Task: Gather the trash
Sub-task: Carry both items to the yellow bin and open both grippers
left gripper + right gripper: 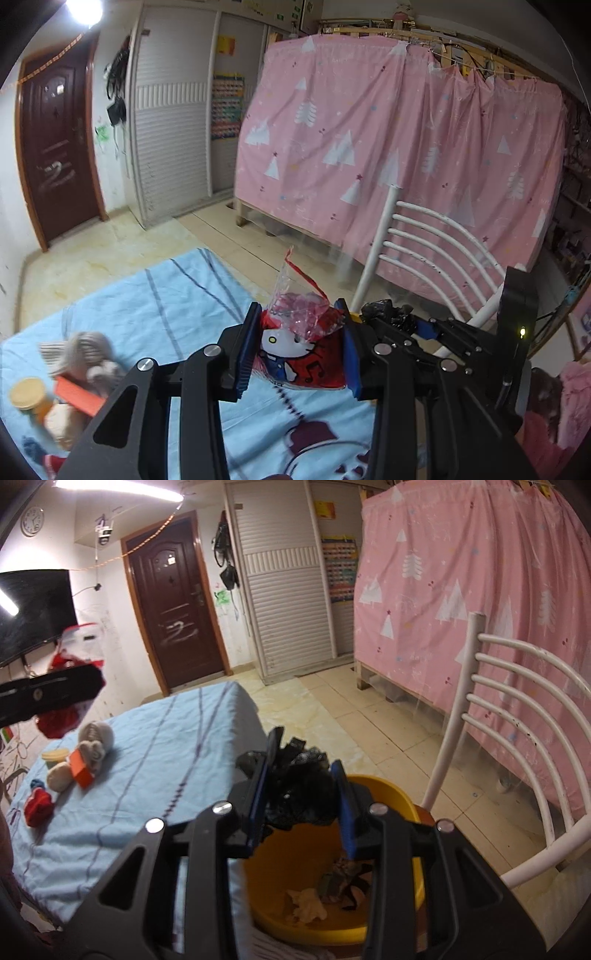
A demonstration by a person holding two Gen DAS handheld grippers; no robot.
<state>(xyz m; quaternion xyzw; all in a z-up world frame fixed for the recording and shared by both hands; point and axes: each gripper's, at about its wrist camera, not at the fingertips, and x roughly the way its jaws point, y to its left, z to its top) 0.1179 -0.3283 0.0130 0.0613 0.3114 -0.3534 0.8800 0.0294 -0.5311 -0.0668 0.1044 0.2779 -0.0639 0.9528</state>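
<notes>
Right gripper (301, 786), clamped on a crumpled black bag (299, 794) above the yellow basin (399, 797); released off-centre, the light bag could drift outside the rim.

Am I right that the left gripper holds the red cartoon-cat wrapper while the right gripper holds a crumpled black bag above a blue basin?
Not quite: the basin is yellow, not blue, as the right wrist view shows. The left gripper does hold the red wrapper, and the right gripper holds the black bag above it.
</notes>
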